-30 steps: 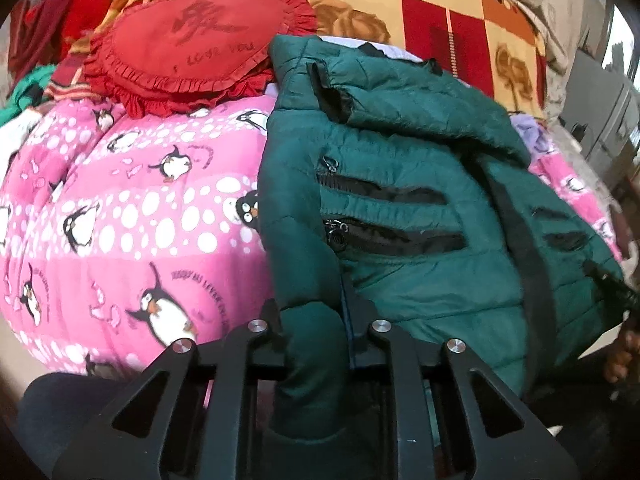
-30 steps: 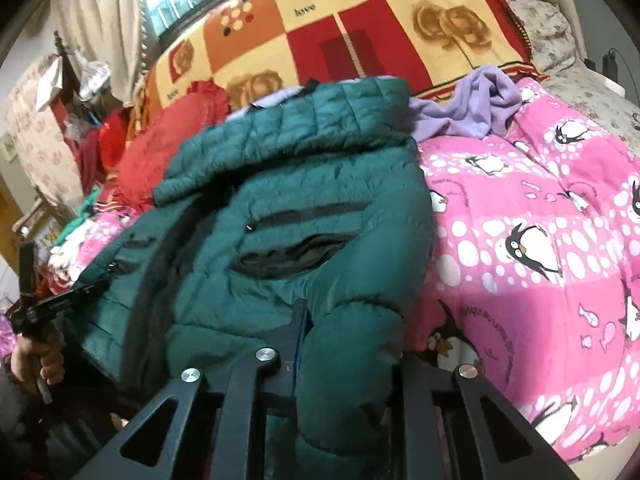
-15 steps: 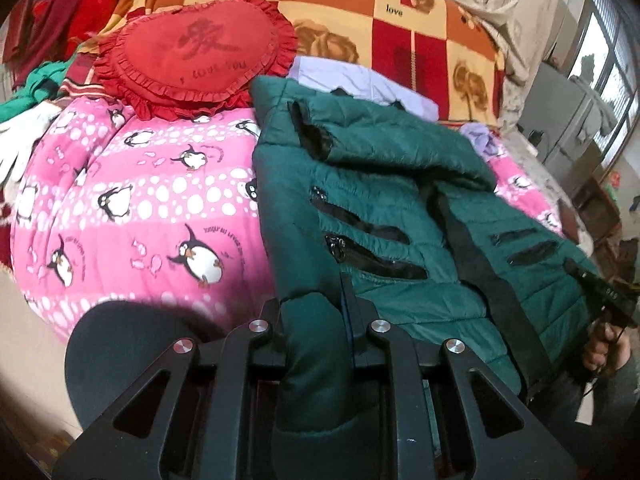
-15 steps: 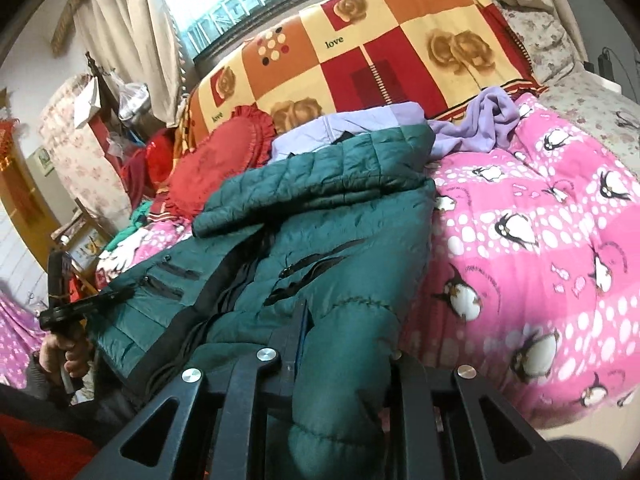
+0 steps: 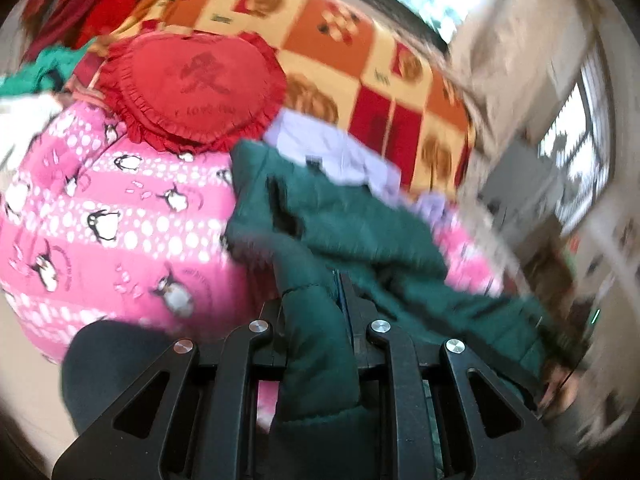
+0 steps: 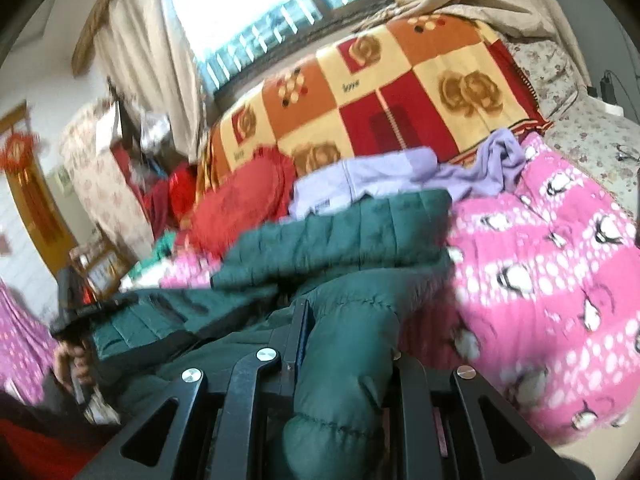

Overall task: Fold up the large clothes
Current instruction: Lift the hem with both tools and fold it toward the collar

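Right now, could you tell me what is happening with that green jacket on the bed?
A person is working with a handheld gripper in each hand. The left gripper and the right gripper each have their jaws shut on a padded edge of the green jacket, which hangs between them. The rest of the jacket lies on the pink penguin blanket, with a red heart cushion and a lilac garment behind it. No fold is made yet.

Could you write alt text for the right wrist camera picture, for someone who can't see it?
A black claw at the bottom of the picture is clamped on a fold of a dark green puffer jacket, which trails back onto a bed with a pink penguin blanket. Behind lie a lilac garment, a red frilled cushion and a checked blanket; the picture is motion-blurred.
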